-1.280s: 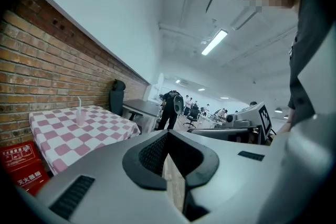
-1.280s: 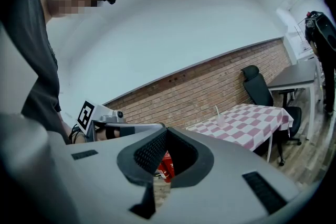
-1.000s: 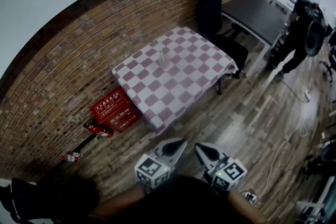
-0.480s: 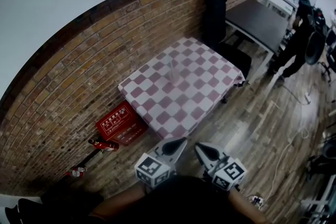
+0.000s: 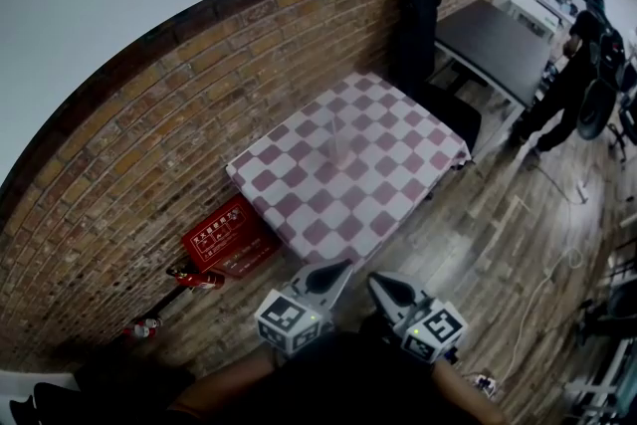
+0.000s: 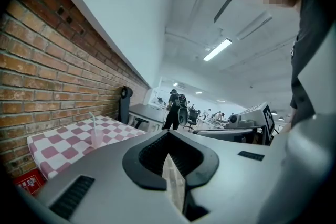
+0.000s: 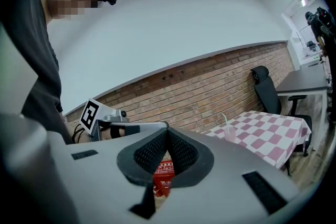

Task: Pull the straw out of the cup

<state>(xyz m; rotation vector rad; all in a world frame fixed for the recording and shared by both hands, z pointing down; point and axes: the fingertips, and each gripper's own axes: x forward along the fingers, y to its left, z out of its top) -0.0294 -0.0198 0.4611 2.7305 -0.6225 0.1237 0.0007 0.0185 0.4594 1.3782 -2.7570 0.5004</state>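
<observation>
Ahead, cup [image 6: 97, 138] with straw [image 6: 93, 121] on the checkered table [image 5: 383, 186].

Not much can actually be read here. A few lines of white characters are printed on the lid of the red box [image 5: 227, 236] on the floor, ahead and to the left of the left tool [image 5: 341, 267], but they're too small to be made out. Black-and-white square code patterns are carried on the marker cube [image 5: 290, 321] of the left tool and on that of the right tool [image 5: 377, 280].
</observation>
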